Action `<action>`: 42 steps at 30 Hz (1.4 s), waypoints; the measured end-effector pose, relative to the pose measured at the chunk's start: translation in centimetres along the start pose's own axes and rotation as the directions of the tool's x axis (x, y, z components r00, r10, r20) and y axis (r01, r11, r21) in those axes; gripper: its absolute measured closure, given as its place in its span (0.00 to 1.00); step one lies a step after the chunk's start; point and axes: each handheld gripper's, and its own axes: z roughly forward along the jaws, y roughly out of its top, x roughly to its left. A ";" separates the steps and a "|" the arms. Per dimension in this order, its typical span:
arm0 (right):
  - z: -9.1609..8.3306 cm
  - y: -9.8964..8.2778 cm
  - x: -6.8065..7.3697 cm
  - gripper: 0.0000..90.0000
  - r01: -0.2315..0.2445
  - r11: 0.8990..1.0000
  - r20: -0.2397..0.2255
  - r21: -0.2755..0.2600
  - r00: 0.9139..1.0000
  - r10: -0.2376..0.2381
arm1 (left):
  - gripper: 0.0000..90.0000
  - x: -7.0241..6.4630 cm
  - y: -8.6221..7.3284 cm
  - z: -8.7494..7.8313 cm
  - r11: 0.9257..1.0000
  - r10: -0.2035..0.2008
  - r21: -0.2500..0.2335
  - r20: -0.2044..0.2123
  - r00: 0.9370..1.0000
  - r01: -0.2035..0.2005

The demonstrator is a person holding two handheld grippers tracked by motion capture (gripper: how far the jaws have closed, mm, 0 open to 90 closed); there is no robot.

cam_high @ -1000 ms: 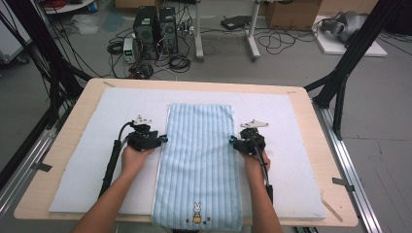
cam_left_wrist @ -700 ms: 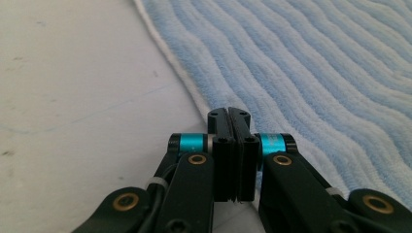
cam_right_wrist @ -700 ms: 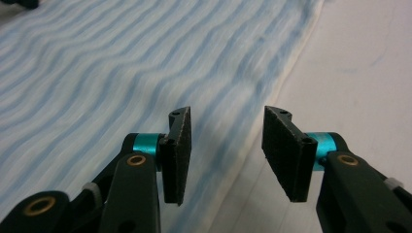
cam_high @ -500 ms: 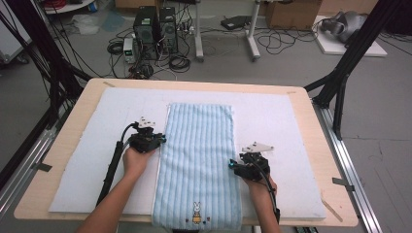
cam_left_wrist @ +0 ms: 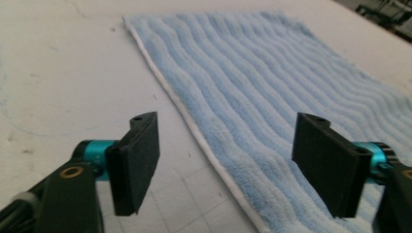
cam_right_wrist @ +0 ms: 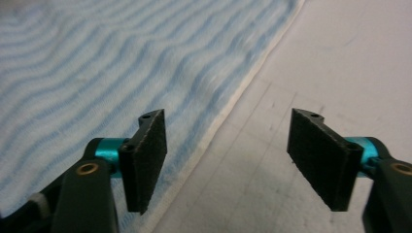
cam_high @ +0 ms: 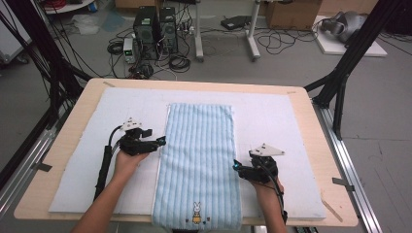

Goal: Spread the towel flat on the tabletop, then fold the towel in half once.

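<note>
A light blue striped towel [cam_high: 199, 155] lies lengthwise in the middle of the white mat, with a small rabbit motif [cam_high: 197, 213] at its near end. My left gripper [cam_high: 161, 141] points at the towel's left edge. Its jaws have just been opening and stand wide in the left gripper view [cam_left_wrist: 226, 150], with the towel's [cam_left_wrist: 282, 82] white hem on the mat between them, untouched by the pads. My right gripper [cam_high: 236, 167] is at the towel's right edge, nearer to me. Its jaws have also just been opening [cam_right_wrist: 228, 150] and straddle the towel's [cam_right_wrist: 97, 63] hem without pressing it.
The white mat [cam_high: 87, 160] covers most of the wooden table [cam_high: 41, 194]. Black frame struts [cam_high: 340, 82] rise at both far corners. Computer towers [cam_high: 155, 26] and cables sit on the floor beyond the far edge. A cable trails from each gripper back along the forearm.
My right gripper has slid along the towel's right edge toward the near side of the table. The left gripper has stayed at the left edge. The towel lies as before.
</note>
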 end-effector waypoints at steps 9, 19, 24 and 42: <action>-2.2 0.3 -1.8 0.12 0.033 0.996 -0.021 -0.089 0.999 -0.035 | 0.19 0.3 -0.4 -3.1 0.995 0.037 -0.095 0.100 0.994 -0.028; -2.6 0.8 -2.7 0.12 0.028 0.994 0.010 -0.109 1.000 -0.027 | 0.20 0.7 -0.4 -4.5 0.992 0.048 -0.116 0.065 0.997 -0.040; -2.8 1.1 -2.6 0.12 0.033 0.993 0.002 -0.111 0.999 -0.033 | 0.20 0.6 -0.5 -4.8 0.992 0.041 -0.122 0.060 0.997 -0.034; -1.6 1.7 -3.0 0.12 -0.048 0.992 -0.026 -0.113 0.999 0.046 | 0.24 1.2 -0.4 -4.1 0.997 -0.039 -0.066 0.053 0.998 0.043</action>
